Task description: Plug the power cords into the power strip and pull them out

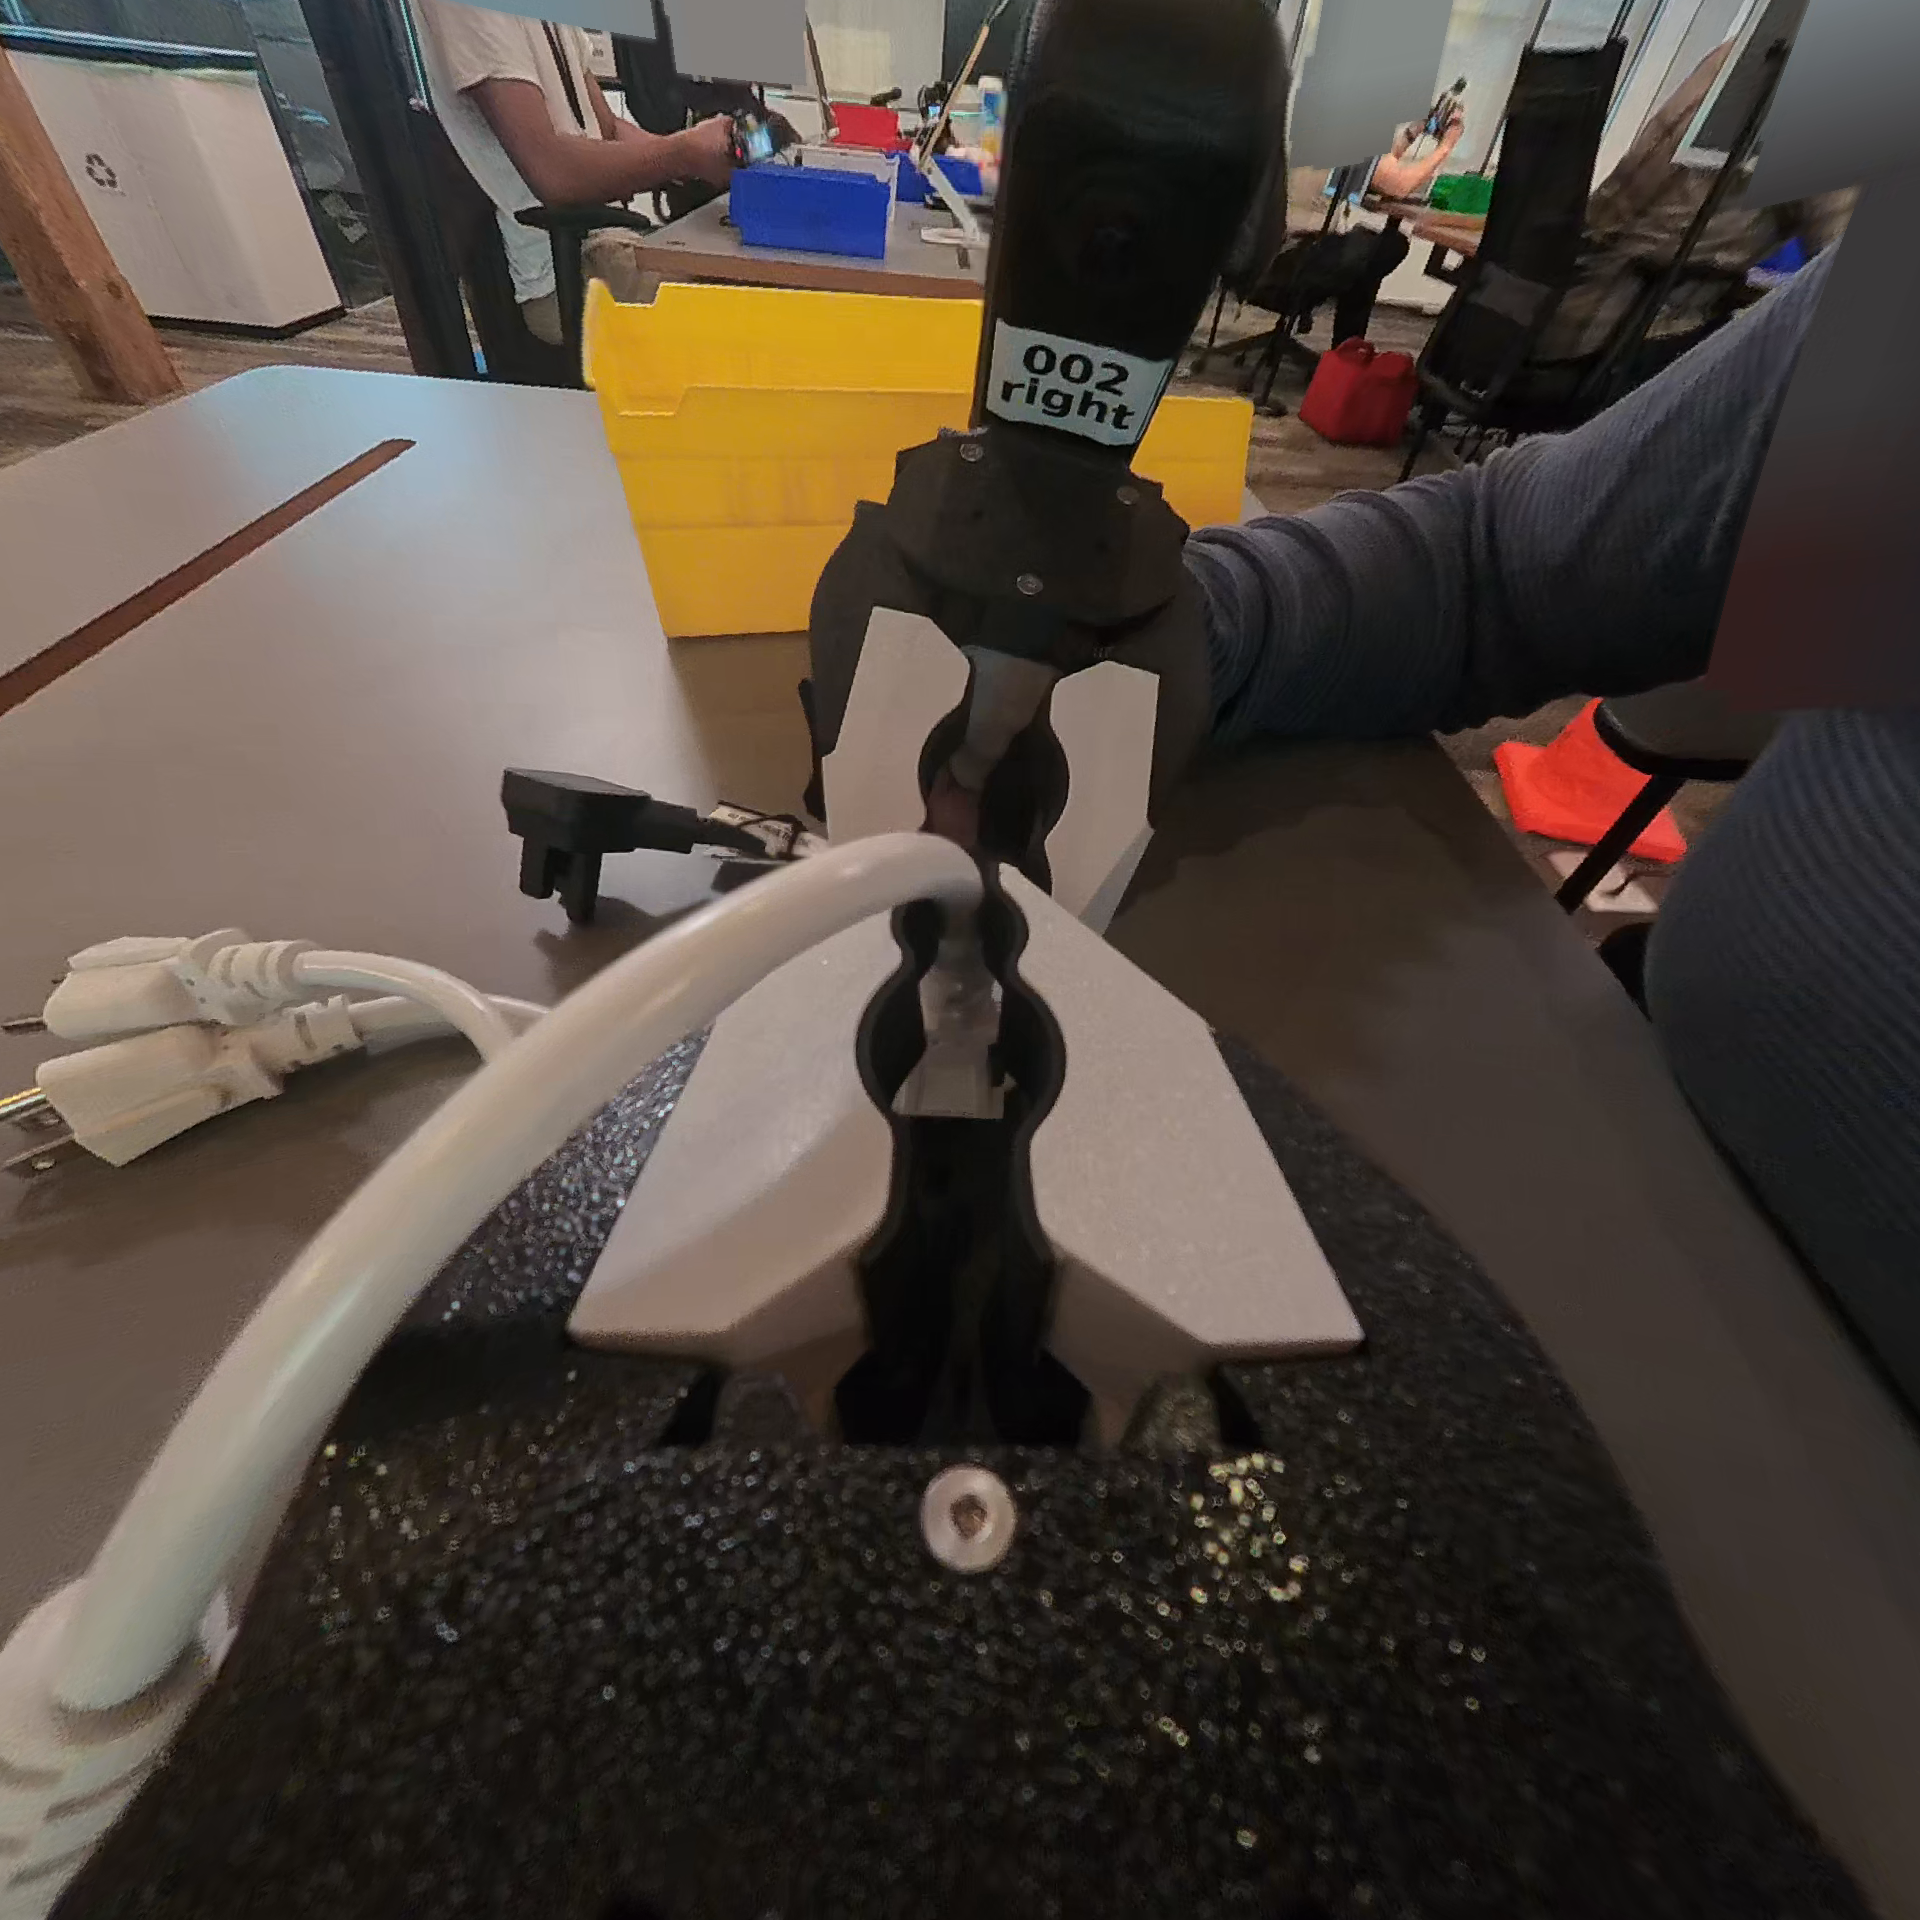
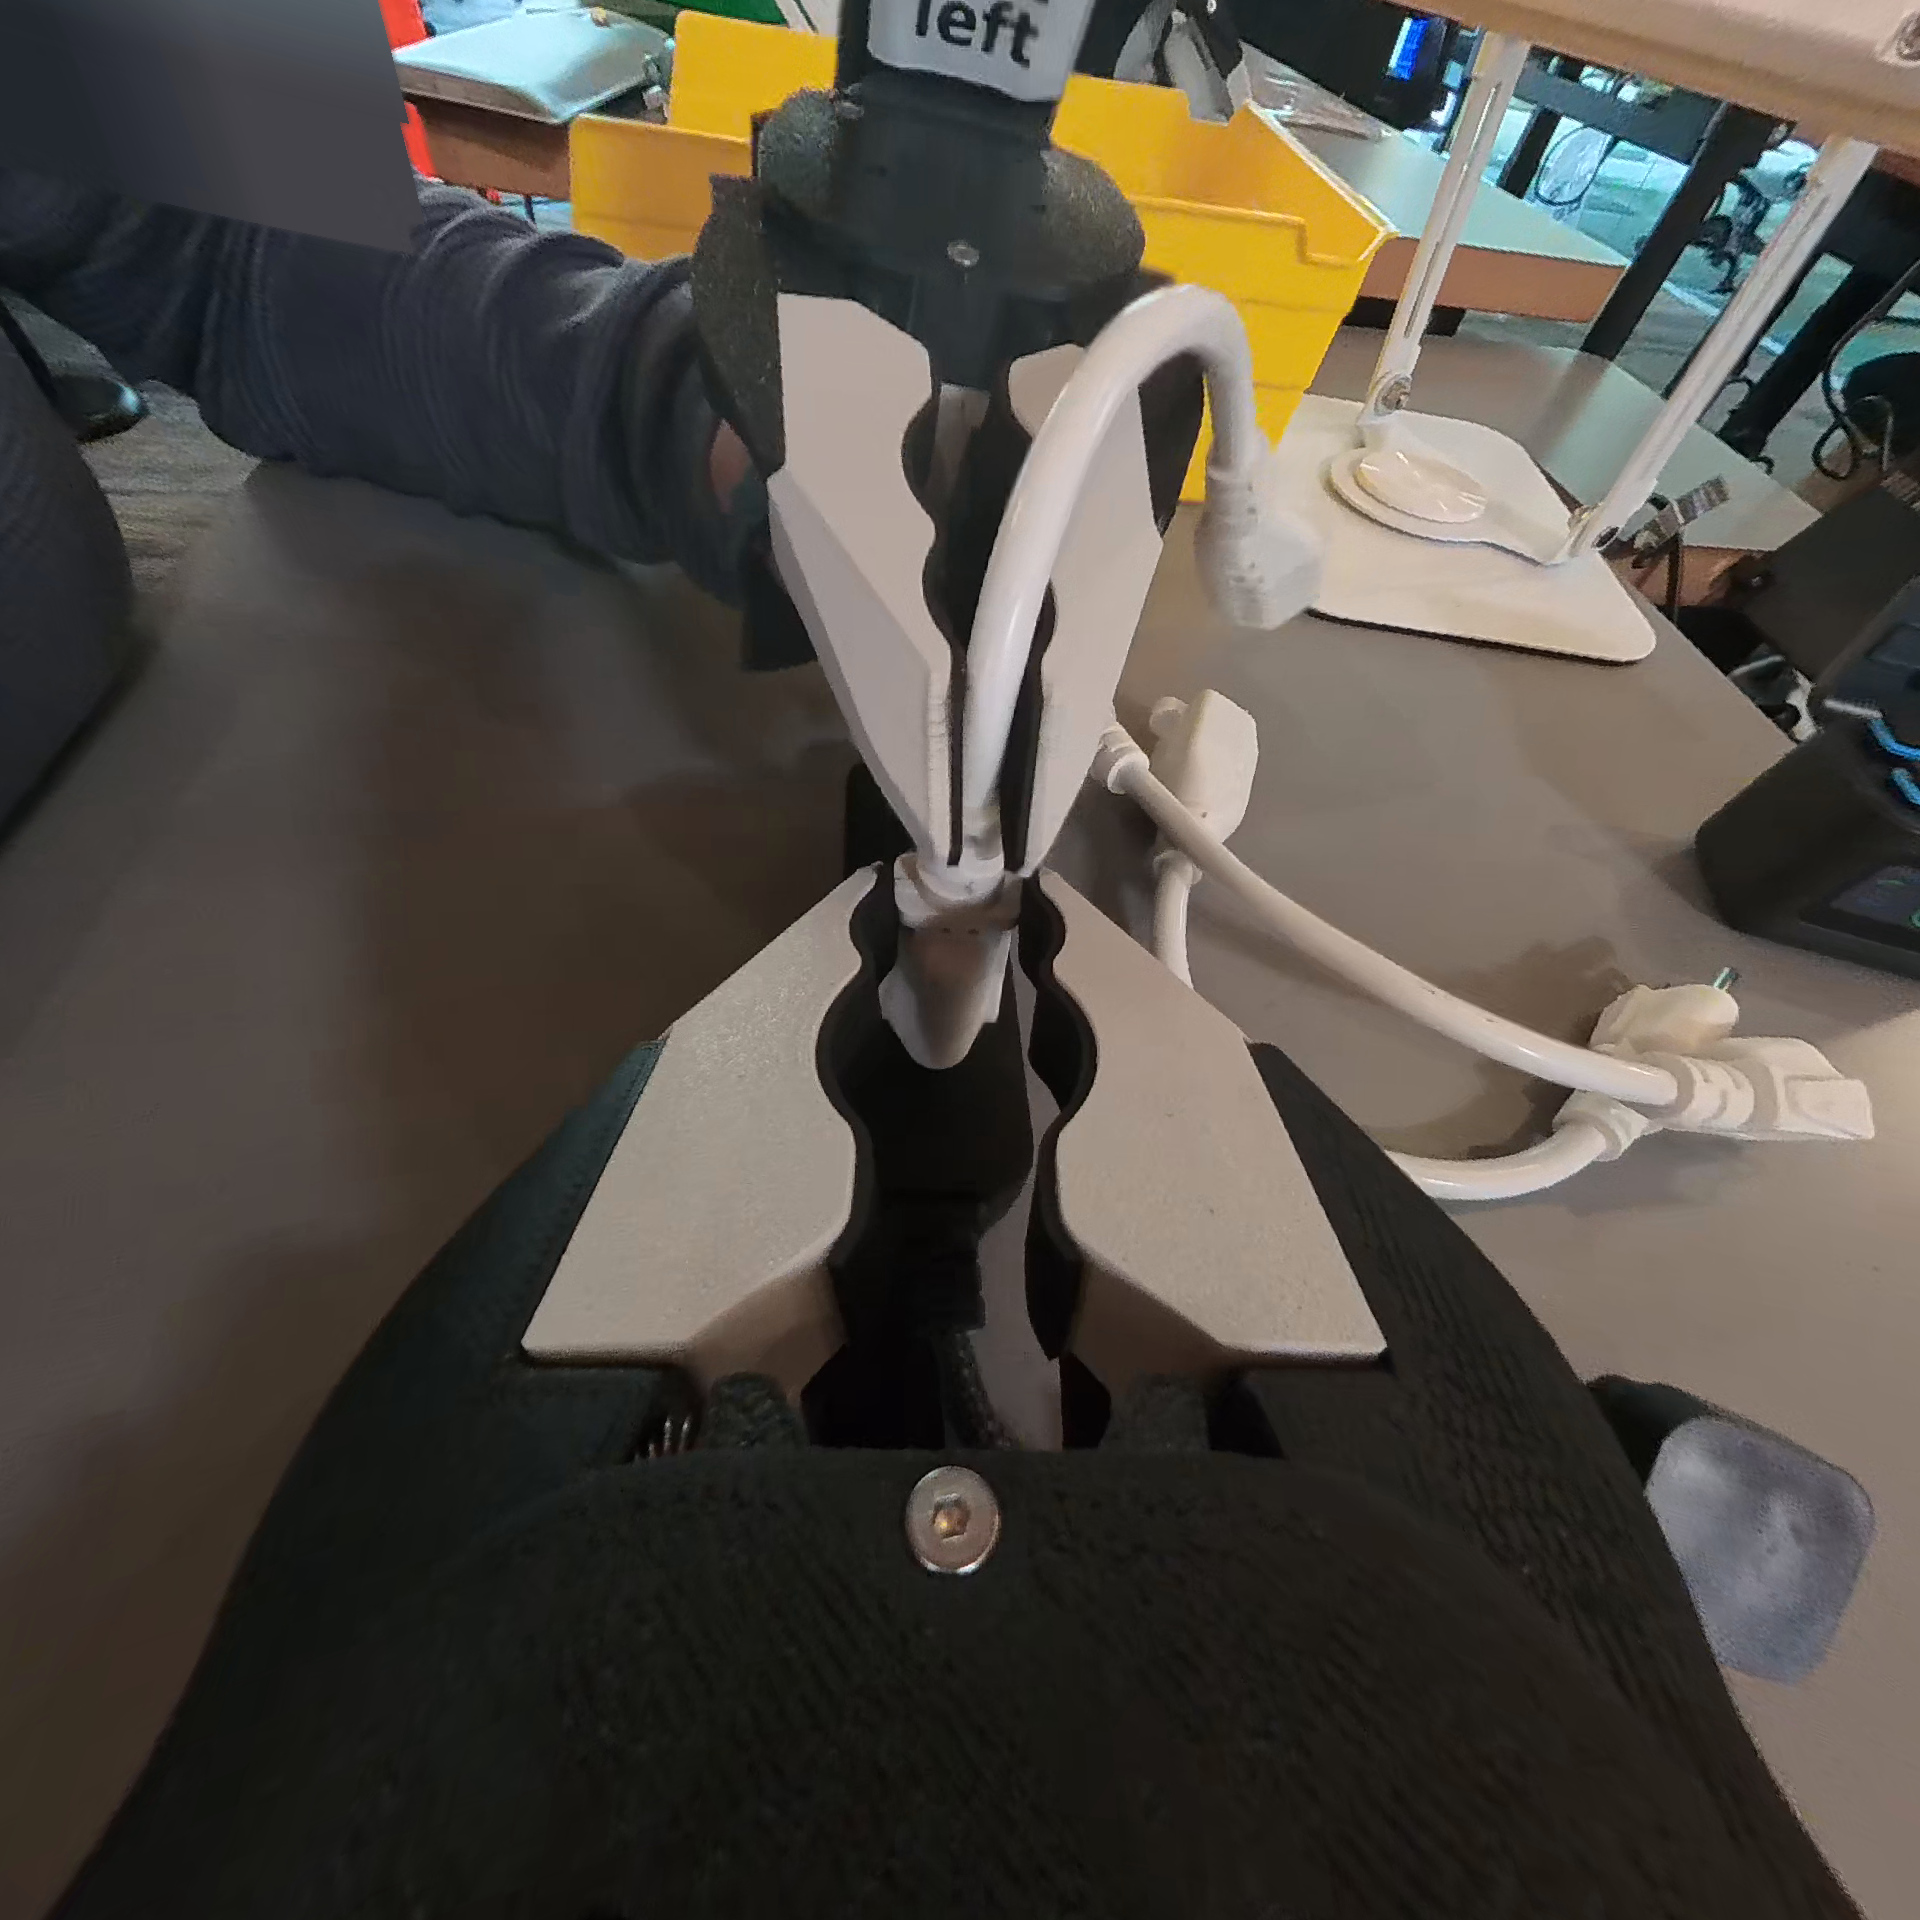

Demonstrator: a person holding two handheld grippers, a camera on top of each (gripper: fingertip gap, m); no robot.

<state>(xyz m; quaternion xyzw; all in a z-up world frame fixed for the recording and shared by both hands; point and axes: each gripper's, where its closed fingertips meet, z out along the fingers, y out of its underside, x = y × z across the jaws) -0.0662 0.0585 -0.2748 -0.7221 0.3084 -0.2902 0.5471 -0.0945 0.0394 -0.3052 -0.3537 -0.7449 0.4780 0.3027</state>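
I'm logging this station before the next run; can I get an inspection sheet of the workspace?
Surface: grey table, dark strip inlaid.
Job's things: white cord gripped at its plug end; two white plugs lie loose; power strip not seen.
Clutter: black plug, yellow bin, white stand, black device.
Grippers: left gripper and right gripper meet tip to tip, both shut on the cord.
Cables: cord arcs up, its far connector hanging free.
Surroundings: office with desks, chairs, seated people.

soft indoor light, fisheye bending at edges, near cord blurred, faint shadows.
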